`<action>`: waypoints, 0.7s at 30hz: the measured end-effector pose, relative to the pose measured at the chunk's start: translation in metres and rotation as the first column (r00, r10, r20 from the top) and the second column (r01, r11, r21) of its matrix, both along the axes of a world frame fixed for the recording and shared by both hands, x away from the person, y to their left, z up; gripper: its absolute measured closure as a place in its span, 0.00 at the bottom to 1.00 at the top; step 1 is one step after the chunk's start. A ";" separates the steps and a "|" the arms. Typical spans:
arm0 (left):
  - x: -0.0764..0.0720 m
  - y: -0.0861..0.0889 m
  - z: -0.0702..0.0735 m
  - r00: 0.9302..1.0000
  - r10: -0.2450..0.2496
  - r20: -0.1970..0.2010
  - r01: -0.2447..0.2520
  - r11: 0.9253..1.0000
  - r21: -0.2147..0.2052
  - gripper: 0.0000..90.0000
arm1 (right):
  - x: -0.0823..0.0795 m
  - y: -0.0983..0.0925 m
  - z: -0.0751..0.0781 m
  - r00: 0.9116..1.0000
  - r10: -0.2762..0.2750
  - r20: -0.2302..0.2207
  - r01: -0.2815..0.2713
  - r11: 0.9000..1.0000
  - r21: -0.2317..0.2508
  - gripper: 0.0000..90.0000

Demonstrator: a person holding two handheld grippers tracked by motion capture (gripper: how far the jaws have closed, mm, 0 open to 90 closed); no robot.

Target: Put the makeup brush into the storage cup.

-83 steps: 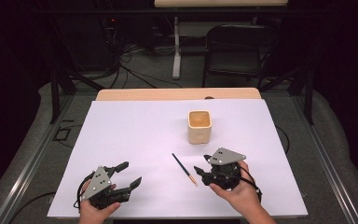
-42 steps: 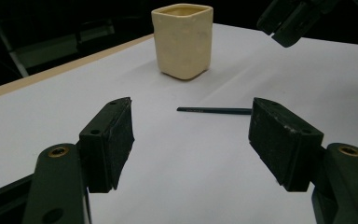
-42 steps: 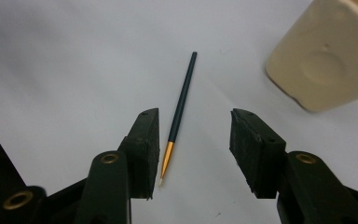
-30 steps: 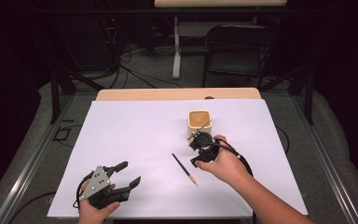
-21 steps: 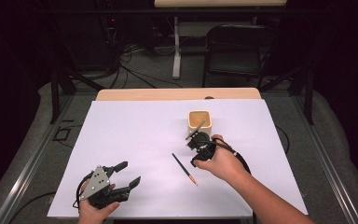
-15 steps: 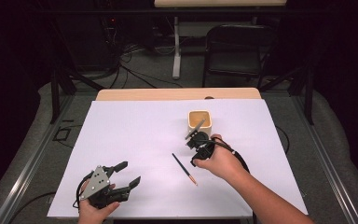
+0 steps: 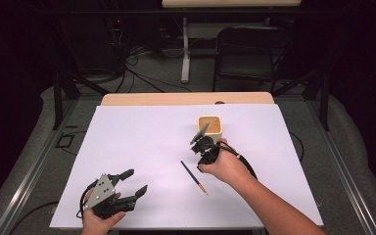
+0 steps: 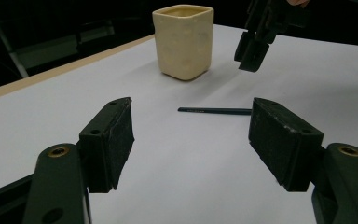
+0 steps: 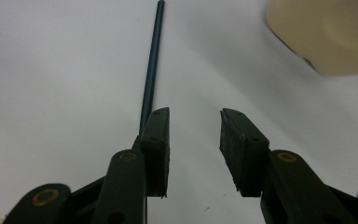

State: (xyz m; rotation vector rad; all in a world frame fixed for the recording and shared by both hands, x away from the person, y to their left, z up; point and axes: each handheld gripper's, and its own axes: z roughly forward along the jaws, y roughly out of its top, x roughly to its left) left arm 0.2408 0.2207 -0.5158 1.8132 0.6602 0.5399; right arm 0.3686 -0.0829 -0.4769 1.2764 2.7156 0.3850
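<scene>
A dark pencil (image 7: 193, 176) with a tan tip lies flat on the white sheet (image 7: 142, 142), in front of a cream square cup (image 7: 210, 127). My right gripper (image 7: 199, 147) points down at the sheet between the cup and the pencil's far end. In the right gripper view its jaws (image 9: 195, 114) have just been closing; a gap remains with nothing in it. The pencil (image 9: 150, 70) runs along the outside of the left jaw, and the cup (image 9: 326, 32) sits at the upper right. My left gripper (image 7: 136, 181) rests open near the front left, its wide jaws (image 8: 192, 112) facing the pencil (image 8: 214, 111) and cup (image 8: 184, 42).
The sheet covers a wooden table whose far edge (image 7: 186, 98) shows behind it. A black folding chair (image 7: 252, 54) and cables stand on the floor beyond. The right gripper (image 8: 256, 42) hangs beside the cup in the left gripper view.
The right hand has gone from the front edge up to beside the cup, then edged left and down toward the pencil's far end. The left gripper has not moved.
</scene>
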 end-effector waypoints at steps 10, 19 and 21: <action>0.000 0.000 0.000 1.000 -0.001 -0.001 0.001 1.000 -0.002 0.34 | 0.002 0.013 -0.003 1.000 0.018 -0.020 -0.019 0.999 -0.039 0.74; 0.000 0.000 0.000 1.000 0.000 -0.003 0.000 1.000 -0.003 0.34 | 0.001 0.021 -0.009 0.998 0.020 -0.052 -0.023 0.998 -0.059 0.76; 0.000 0.000 0.000 1.000 0.000 -0.003 0.000 1.000 -0.003 0.34 | 0.001 0.022 -0.010 0.998 0.025 -0.056 -0.028 0.998 -0.058 0.76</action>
